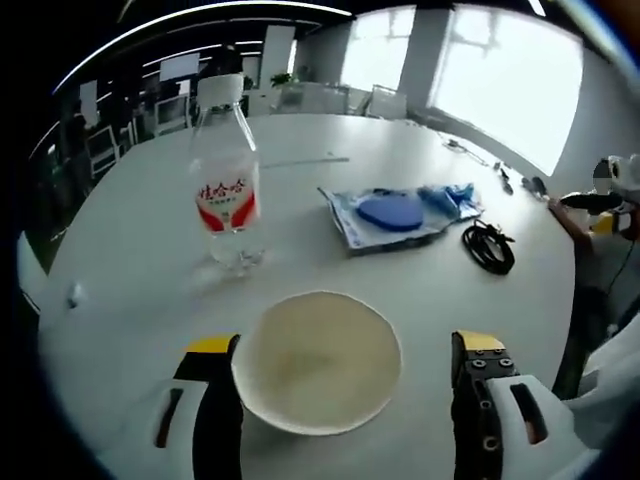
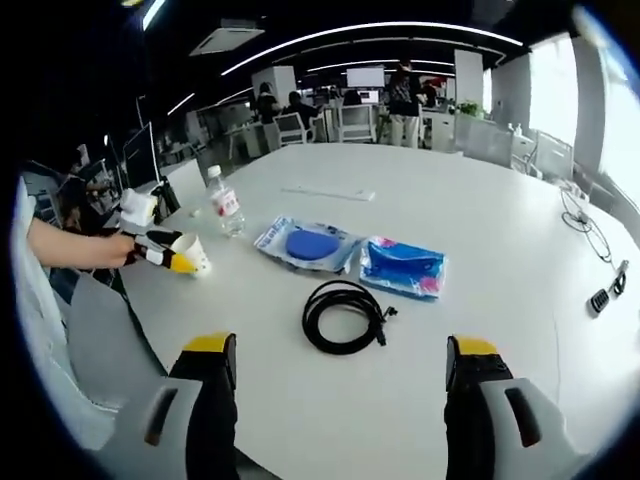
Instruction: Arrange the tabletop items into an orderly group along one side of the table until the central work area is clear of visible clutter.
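The round white table (image 2: 480, 250) carried everything, and most of the clutter sat bunched toward one side of it rather than spread across the middle, which suited a tidy row along that edge. Largest among the items were the two flat plastic packets: the one holding a blue disc (image 2: 308, 244) lay just beside the blue and pink packet (image 2: 403, 266), both flat and close together. In front of them the black coiled cable (image 2: 344, 315) rested apart, nearest the right gripper (image 2: 340, 372), whose jaws stood wide apart and empty, probably lined up to take the cable next. The clear water bottle (image 1: 226, 185) stood upright near the table edge beyond the packets. Smallest of the lot, the white paper cup (image 1: 317, 360) lay between the jaws of the left gripper (image 1: 345, 360); they bracketed its rim closely, but I could not tell whether they actually pinched it or merely flanked it.
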A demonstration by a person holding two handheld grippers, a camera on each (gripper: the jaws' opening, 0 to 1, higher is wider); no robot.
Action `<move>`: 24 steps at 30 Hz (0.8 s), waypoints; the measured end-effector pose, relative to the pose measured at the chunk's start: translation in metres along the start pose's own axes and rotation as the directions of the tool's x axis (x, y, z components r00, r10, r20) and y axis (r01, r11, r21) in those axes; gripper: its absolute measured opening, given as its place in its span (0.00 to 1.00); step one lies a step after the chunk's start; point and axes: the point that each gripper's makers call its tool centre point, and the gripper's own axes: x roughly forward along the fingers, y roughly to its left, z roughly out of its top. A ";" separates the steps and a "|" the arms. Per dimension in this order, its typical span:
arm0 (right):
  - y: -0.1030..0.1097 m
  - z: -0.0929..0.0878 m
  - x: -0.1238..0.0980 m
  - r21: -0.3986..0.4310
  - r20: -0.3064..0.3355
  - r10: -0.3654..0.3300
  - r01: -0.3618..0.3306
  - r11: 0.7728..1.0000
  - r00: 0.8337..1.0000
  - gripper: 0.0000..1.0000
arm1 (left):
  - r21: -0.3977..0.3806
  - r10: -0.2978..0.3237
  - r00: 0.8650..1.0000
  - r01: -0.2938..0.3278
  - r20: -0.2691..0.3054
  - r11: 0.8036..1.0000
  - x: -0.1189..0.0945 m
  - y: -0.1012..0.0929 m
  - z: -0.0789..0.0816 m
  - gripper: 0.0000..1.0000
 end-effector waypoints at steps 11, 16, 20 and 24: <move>-0.002 0.000 -0.014 -0.012 0.050 0.052 -0.052 0.999 0.997 0.86 | 0.004 0.045 0.999 -0.045 0.003 0.999 0.001 0.008 -0.002 0.72; -0.009 -0.004 -0.015 -0.002 0.045 0.038 -0.038 0.999 0.998 0.86 | 0.012 0.047 0.999 -0.047 0.002 0.999 0.002 0.007 -0.003 0.61; -0.011 -0.006 -0.016 0.007 0.041 0.026 -0.027 1.000 0.999 0.86 | 0.002 0.055 0.998 -0.055 0.020 0.998 0.002 0.009 -0.001 0.59; -0.010 -0.008 -0.015 0.001 0.034 0.026 -0.026 1.000 0.999 0.86 | -0.003 0.062 0.998 -0.062 0.033 0.998 0.002 0.010 0.000 0.54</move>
